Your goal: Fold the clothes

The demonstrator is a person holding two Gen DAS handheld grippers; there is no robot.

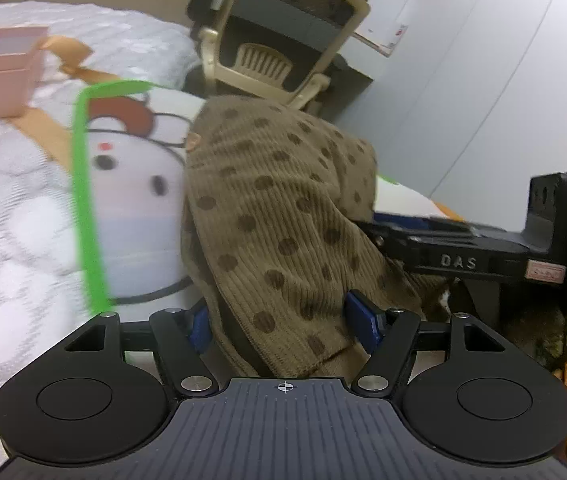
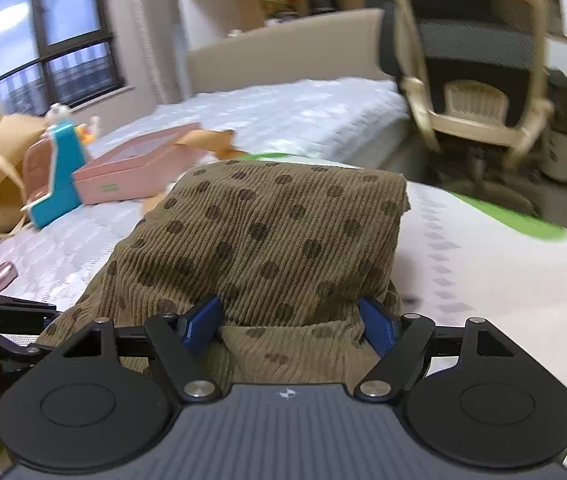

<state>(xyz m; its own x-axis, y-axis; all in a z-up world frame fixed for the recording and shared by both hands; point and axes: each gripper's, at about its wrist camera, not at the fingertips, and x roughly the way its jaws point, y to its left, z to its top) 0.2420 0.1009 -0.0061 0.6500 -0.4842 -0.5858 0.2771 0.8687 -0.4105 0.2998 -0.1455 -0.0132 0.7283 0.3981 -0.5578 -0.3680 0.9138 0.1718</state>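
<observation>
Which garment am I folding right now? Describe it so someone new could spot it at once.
On the white quilted bed, atop a green-bordered cartoon mat, lies the olive-brown ribbed corduroy garment with dark polka dots. Both grippers, left and right, have it between their blue pads. Nothing nearby shares its dotted, ridged fabric.

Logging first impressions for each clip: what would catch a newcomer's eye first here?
The brown dotted corduroy garment fills the middle of both views, bunched up between the blue pads of the left gripper and the right gripper. Under it lies a white cartoon-print mat with a green border on the bed. Behind, a pink box sits on the mattress and a cream office chair stands beside the bed.
</observation>
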